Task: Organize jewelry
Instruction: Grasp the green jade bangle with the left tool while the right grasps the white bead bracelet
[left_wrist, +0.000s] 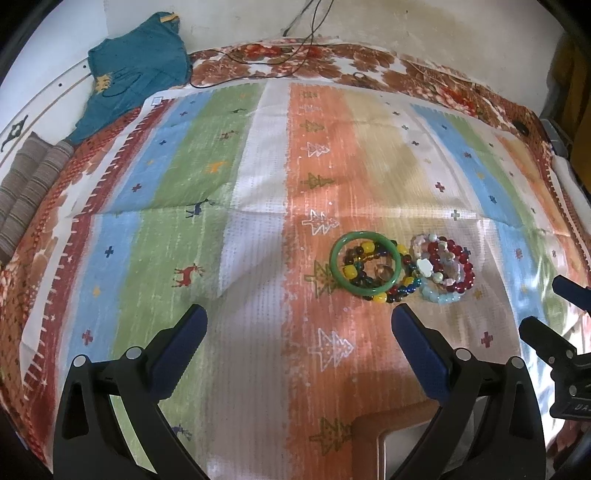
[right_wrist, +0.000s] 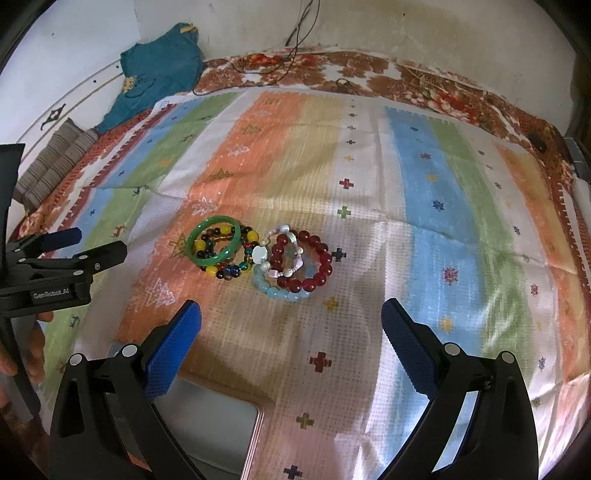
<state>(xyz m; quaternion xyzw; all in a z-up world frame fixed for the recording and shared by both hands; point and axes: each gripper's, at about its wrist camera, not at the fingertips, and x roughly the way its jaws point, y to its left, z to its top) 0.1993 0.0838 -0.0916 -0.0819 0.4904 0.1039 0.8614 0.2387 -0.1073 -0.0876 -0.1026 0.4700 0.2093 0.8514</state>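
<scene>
A heap of bracelets lies on the striped cloth (left_wrist: 258, 206). A green bangle (left_wrist: 334, 271) rests on a multicoloured bead bracelet (left_wrist: 380, 297); beside them lie a dark red bead bracelet (left_wrist: 469, 275) and a pale blue one (left_wrist: 443, 298). In the right wrist view the green bangle (right_wrist: 192, 245), red beads (right_wrist: 327, 264) and pale blue beads (right_wrist: 282, 293) sit just ahead. My left gripper (left_wrist: 299, 325) is open and empty, short of the heap. My right gripper (right_wrist: 291, 319) is open and empty, just before the heap.
A box or tray with a copper-coloured rim (right_wrist: 255, 428) lies near the front, also in the left wrist view (left_wrist: 384, 443). A teal garment (left_wrist: 136, 70) and a striped cushion (left_wrist: 26, 184) lie at the far left. Cables (left_wrist: 295, 48) hang at the back wall.
</scene>
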